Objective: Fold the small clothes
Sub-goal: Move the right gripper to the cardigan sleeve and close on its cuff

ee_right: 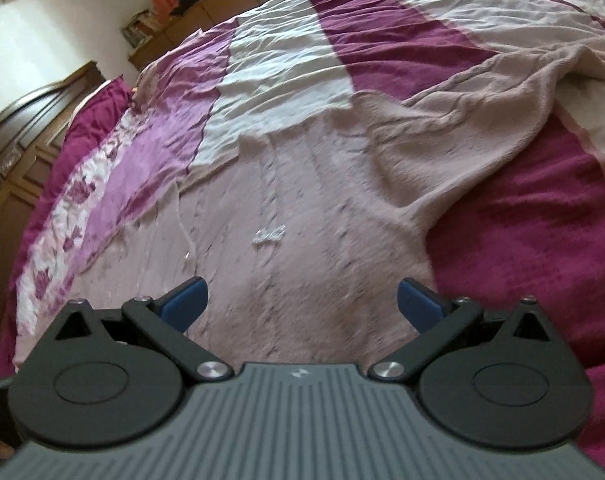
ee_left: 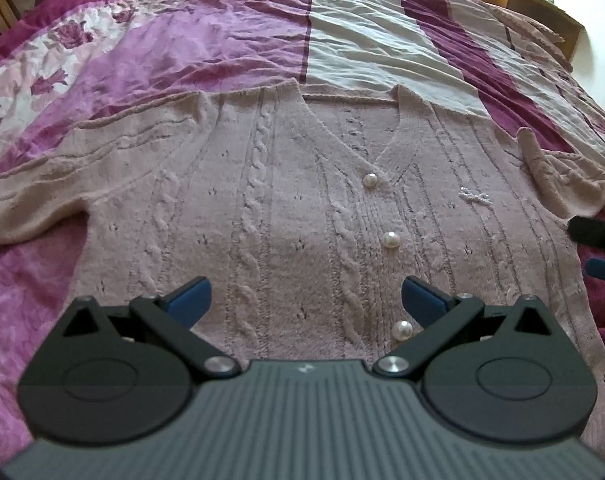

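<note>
Fingers (ee_left: 190, 296) of left gripper (ee_left: 305, 298) spread wide, empty; right gripper (ee_right: 300, 300) likewise. Pink cardigan (ee_left: 286, 200) flat on bedspread (ee_left: 206, 40), buttoned, sleeves out left and right.

No words, numbers or brand names can be read anywhere in either view. The only sign is a small pale emblem (ee_left: 302, 369) stamped at the top centre of the ribbed grey body of my left tongs, and the same emblem (ee_right: 298, 373) on my right tongs; its shape is too small to make out as any letter.
</note>
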Motion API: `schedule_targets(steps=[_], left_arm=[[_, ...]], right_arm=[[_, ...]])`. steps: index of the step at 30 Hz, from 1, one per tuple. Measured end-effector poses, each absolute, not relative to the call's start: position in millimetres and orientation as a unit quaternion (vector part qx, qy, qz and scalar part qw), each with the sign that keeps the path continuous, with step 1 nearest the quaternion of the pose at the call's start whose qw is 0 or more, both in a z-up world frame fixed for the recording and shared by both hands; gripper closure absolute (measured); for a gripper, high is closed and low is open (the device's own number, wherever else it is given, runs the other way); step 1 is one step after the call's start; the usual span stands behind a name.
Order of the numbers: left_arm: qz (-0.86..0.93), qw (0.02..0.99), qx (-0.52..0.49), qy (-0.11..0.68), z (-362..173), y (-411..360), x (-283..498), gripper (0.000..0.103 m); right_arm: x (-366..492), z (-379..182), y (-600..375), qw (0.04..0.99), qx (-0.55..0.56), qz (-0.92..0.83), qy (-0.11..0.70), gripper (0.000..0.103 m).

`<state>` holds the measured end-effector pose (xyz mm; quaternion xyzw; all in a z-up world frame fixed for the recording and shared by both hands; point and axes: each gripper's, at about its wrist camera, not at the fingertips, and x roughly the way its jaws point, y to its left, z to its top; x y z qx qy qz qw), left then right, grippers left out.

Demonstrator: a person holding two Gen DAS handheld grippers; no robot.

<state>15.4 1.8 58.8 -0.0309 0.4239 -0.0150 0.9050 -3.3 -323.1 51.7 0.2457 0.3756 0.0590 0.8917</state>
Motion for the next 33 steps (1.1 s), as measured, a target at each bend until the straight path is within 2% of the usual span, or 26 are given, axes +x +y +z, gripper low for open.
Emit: schedule_targets(steps=[18, 33], left_arm=[[0.033, 0.892, -0.036, 0.450, 41, 3, 30, 0.000], [0.052, 0.878, -0.038, 0.474, 23, 3, 38, 0.000]], right_arm=[[52, 34, -458, 0.878, 0.346, -0.029, 0.329, 0.000], [94, 14, -531, 0.864, 0.405, -0.079, 0.288, 0.000]])
